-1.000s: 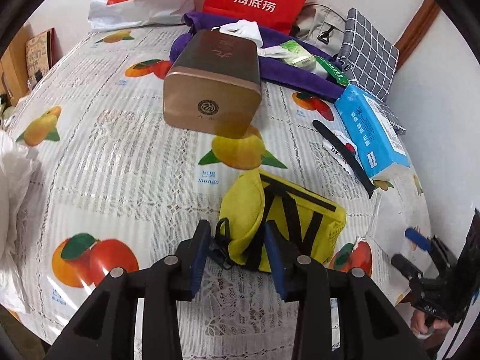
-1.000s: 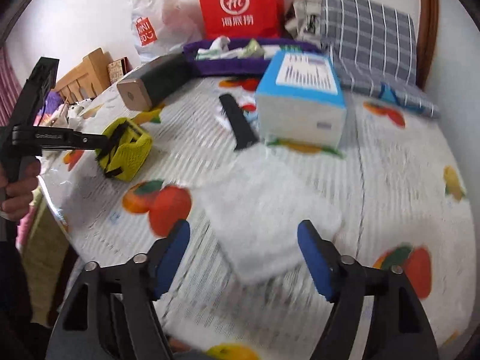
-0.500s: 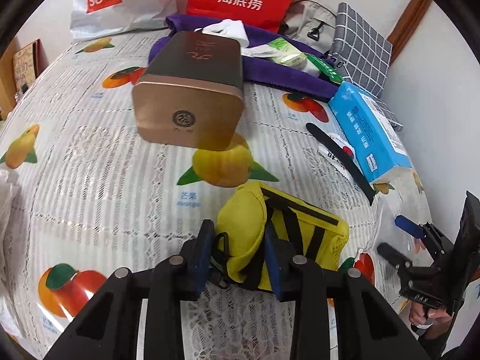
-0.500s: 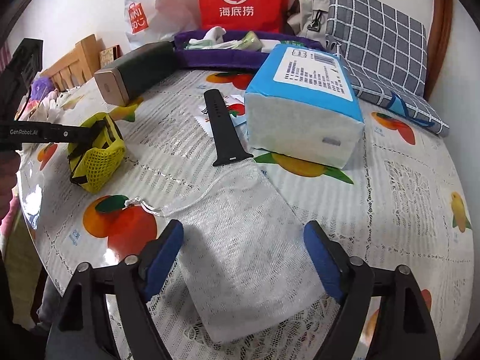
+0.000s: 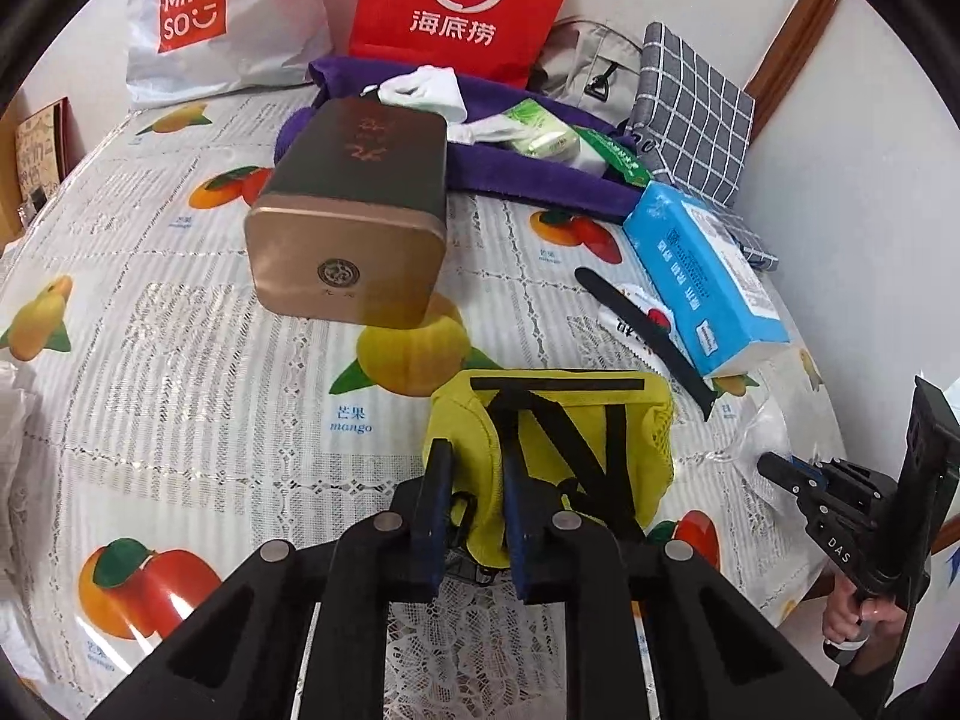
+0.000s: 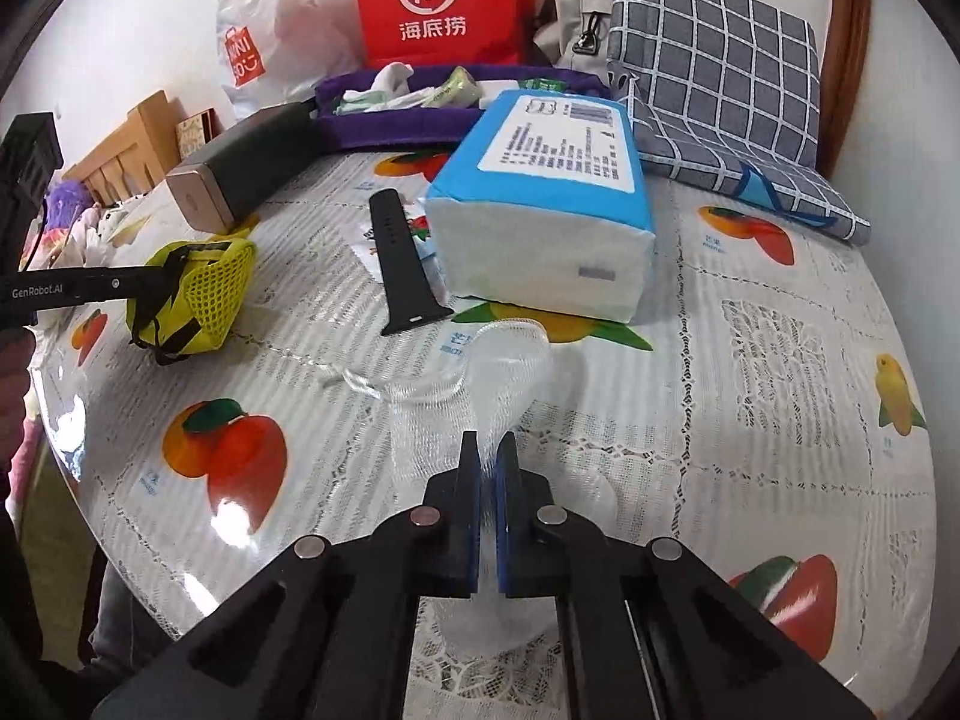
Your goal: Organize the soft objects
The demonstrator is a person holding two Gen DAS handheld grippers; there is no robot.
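Yellow mesh pouch with black straps (image 5: 558,450), lying on the counter (image 5: 180,360) near its front edge, pinched at its near end by the left tool (image 5: 475,516), blue pads pressed into the fabric on both sides. Same pouch seen at far left in the right wrist view (image 6: 204,294), with the black arm of the left tool reaching in to it.

Thin white gauze drawstring bag (image 6: 480,396), rumpled on the counter just in front of the blue-and-white tissue pack (image 6: 546,228), gripped at its near edge by the right tool (image 6: 487,510), pads nearly together with gauze between them.

Round counter under a glossy clear sheet over a white lace-pattern cloth printed with mangoes and oranges. Black watch strap (image 6: 402,264) flat between pouch and tissue pack. Bronze-and-dark rectangular tin (image 5: 354,222) on its side farther back. Purple towel (image 5: 540,180) behind it, bearing white cloths and green packets. Against the white wall: red paper bag with a white "Hi" logo (image 5: 462,0), white plastic Miniso bag (image 5: 216,18), grey checked cushion (image 6: 714,60). Brown wooden trim at the right corner of the room.
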